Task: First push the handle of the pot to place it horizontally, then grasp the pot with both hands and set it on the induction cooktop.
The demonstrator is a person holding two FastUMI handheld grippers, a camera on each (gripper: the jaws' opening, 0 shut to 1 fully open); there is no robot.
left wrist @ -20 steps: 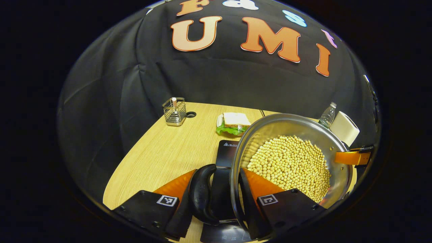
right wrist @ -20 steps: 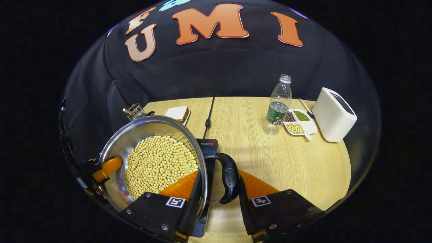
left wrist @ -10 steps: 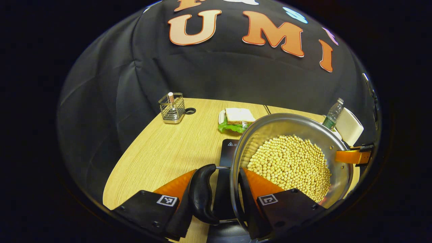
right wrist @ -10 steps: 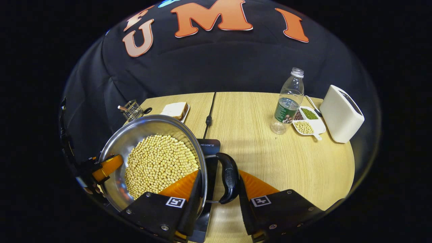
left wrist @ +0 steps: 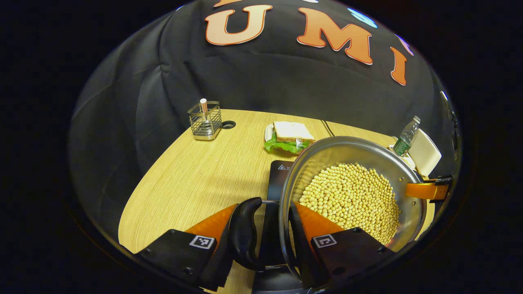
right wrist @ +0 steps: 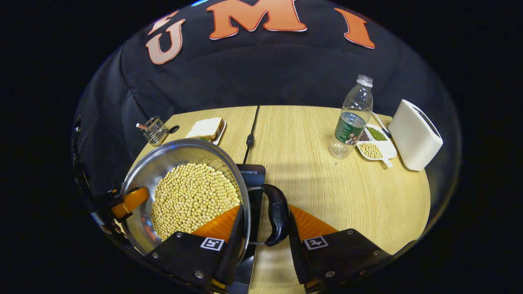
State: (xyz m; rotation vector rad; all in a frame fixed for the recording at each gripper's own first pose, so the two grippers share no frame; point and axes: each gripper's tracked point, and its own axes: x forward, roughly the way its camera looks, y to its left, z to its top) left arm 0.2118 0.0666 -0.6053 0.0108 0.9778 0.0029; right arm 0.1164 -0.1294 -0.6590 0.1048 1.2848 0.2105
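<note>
The pot point(left wrist: 351, 196) is a shiny metal one, full of small yellow beans point(left wrist: 351, 200). It is held up in the air by both tools, over the black induction cooktop point(left wrist: 276, 179) that lies flat on the wooden counter point(left wrist: 196, 179).

In the left gripper view, the left tool point(left wrist: 265, 241) is clamped on one side of the pot. One orange finger is inside the rim against the wall and the other is outside, pressed on the black side handle point(left wrist: 244, 232). At the far side of the pot, the orange finger of the right tool point(left wrist: 425, 190) pokes over the rim.

In the right gripper view, the right tool point(right wrist: 261, 241) grips the same way on the other side. One finger is inside the pot by the beans and the other is outside, against the other black handle point(right wrist: 278, 214). The left tool point(right wrist: 124, 203) shows at the far rim of the pot.

The pot looks level, and the beans lie in a flat heap.

At the back of the counter there is a sandwich point(left wrist: 288, 136) on a small plate and a wire basket point(left wrist: 204, 121) with a little bottle in it. On the other side stand a water bottle point(right wrist: 352, 118), a white dish with three kinds of beans point(right wrist: 374, 143) and a white toaster point(right wrist: 414, 134). A black cord point(right wrist: 250, 130) runs along the counter to the cooktop.
</note>
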